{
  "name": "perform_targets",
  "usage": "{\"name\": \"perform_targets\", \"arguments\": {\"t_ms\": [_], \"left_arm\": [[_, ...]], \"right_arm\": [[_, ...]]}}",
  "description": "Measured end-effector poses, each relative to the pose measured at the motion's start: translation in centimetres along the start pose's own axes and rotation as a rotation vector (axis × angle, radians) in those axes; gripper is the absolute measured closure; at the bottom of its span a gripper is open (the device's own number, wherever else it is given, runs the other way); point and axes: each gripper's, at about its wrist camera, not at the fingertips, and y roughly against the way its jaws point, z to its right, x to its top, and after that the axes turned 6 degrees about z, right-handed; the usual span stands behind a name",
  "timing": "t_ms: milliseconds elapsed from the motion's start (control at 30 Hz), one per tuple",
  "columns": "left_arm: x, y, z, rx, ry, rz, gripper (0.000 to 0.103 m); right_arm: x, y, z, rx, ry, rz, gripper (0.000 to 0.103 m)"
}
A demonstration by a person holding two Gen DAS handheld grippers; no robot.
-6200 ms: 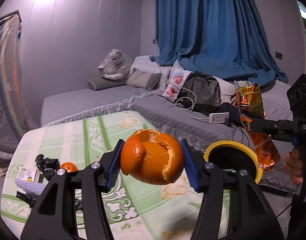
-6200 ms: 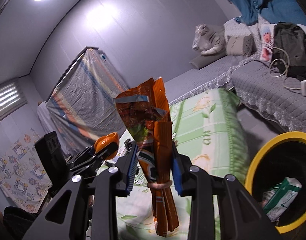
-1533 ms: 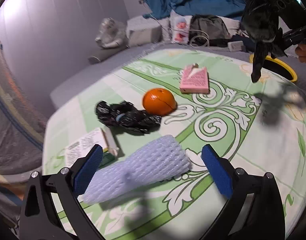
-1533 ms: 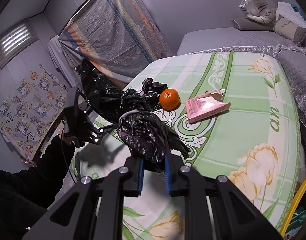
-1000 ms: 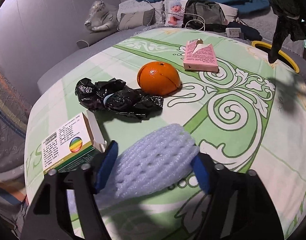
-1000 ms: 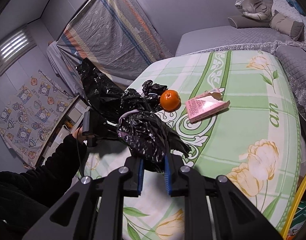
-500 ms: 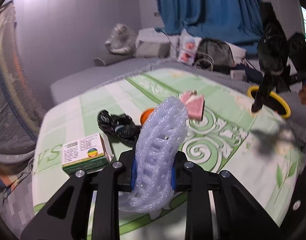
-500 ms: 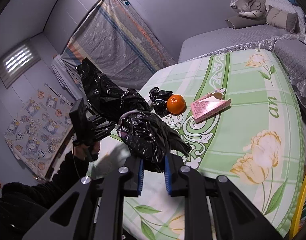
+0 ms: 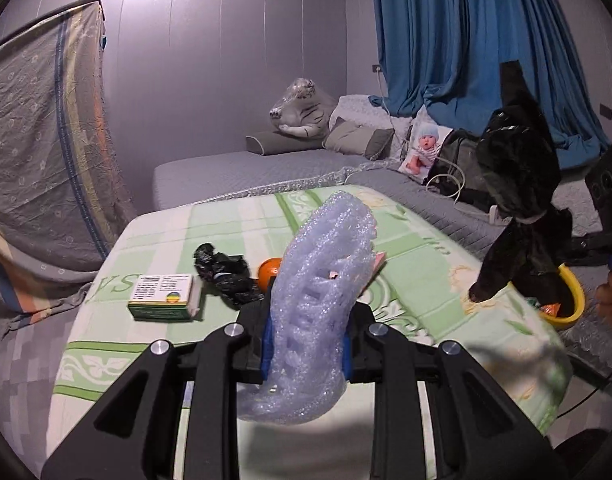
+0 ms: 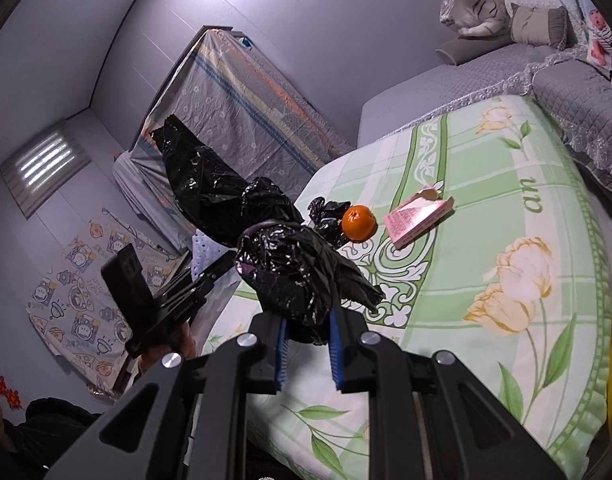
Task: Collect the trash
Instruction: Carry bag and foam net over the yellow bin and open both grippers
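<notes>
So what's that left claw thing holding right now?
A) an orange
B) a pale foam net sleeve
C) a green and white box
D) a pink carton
B: the left gripper is shut on the foam net sleeve, lifted clear of the table, while the orange, pink carton and box all lie on the cloth.
</notes>
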Motion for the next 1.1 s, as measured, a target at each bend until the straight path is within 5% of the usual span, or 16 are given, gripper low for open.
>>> {"name": "perform_targets", "arguments": {"t_ms": [600, 1100], "left_arm": [[5.1, -0.8, 11.6, -0.158, -0.111, 0.1, 0.079], [6.6, -5.3, 21.4, -0.354, -0.188, 0.097, 0.079]], "right_arm": [[1.0, 12.0, 3.2, -0.105, -0.058, 0.27, 0.087], [0.0, 21.8, 8.1, -0.363, -0.147, 0.499, 0.087]]}}
